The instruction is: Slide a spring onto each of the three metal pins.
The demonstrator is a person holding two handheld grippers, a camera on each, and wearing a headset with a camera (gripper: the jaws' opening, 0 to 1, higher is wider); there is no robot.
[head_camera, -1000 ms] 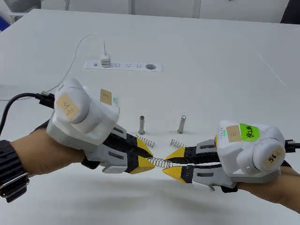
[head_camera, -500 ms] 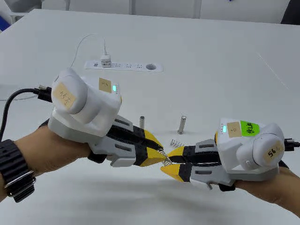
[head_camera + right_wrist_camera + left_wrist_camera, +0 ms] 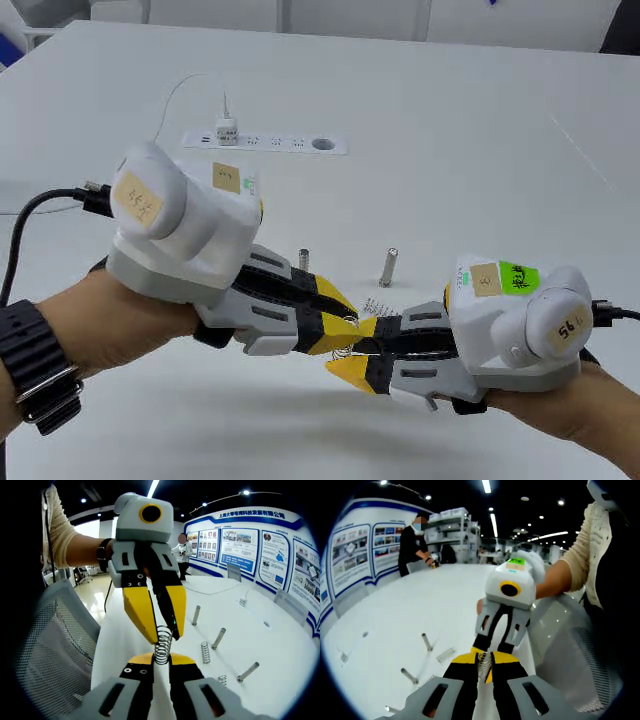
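The left gripper [image 3: 345, 322] has a bulky white rounded plastic housing [image 3: 185, 250] carrying tan paper labels [image 3: 140, 197] with handwriting. Its jaws are grey slotted blocks with small dark screws, black links and yellow wedge-shaped tips. A thick black cable [image 3: 40, 215] leaves its rear. The right gripper [image 3: 358, 347] is built alike, with a bright green sticker [image 3: 518, 279] beside a tan label, handwritten digits on its round end cap and a thinner black lead at the back. A black wristwatch [image 3: 40, 370] with a ribbed strap is worn on the left wrist. A cream knit sleeve [image 3: 580, 545] covers the right forearm.
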